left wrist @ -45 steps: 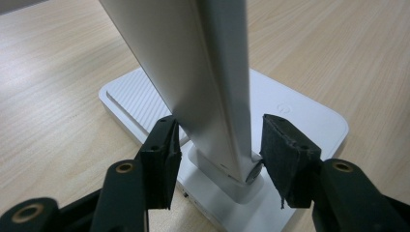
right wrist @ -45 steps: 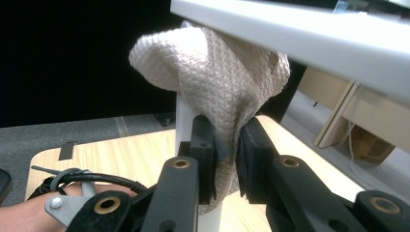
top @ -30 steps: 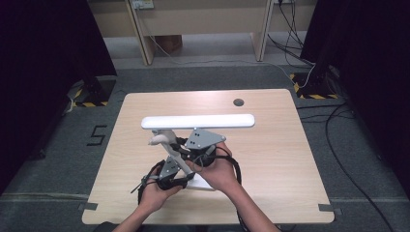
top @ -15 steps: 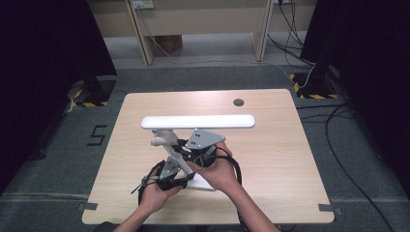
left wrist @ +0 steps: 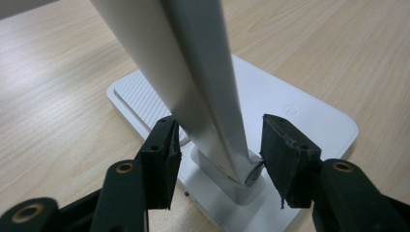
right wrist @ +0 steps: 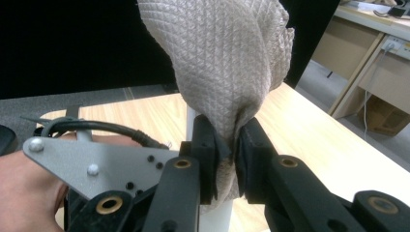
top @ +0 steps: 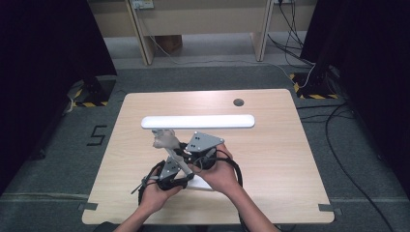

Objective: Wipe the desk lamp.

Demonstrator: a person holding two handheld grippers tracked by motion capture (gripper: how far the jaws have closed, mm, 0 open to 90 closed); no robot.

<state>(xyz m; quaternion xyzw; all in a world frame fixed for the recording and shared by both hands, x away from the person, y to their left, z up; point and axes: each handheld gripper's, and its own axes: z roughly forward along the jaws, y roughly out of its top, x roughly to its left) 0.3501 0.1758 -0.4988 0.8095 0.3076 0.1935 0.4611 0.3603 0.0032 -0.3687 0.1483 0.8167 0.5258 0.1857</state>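
Lamp: a white desk lamp [top: 198, 121] stands on the table [top: 270, 159] right in front of you, its long flat head lying crosswise over the middle of the tabletop and well above it.
Base: the flat white base [left wrist: 309, 121] sits on the wood near your edge of the table; in the high view your hands cover most of it.
Stem: the white stem [left wrist: 198, 82] leans up from a hinge block at the near end of the base.
Left gripper: your left gripper [left wrist: 217, 154] is low at the foot of the stem, one jaw on each side of it. The jaws stand fairly wide; the right pad [left wrist: 285, 154] is at the hinge, while the left pad looks just clear of the stem, so you are straddling it and not clamping it.
Right gripper: your right gripper [right wrist: 226, 154] is higher up beside the stem, with its jaws pinched narrow on a fold of cloth.
Cloth: the beige waffle-weave cloth [right wrist: 222, 58] bunches up above the jaws; in the high view it sits just under the left end of the lamp head, against the top of the stem.
Hands: your left hand [top: 157, 191] and right hand [top: 217, 171] are close together at the near middle of the table, cables looping round them.
Table: there is a dark round hole [top: 238, 102] near the far edge.
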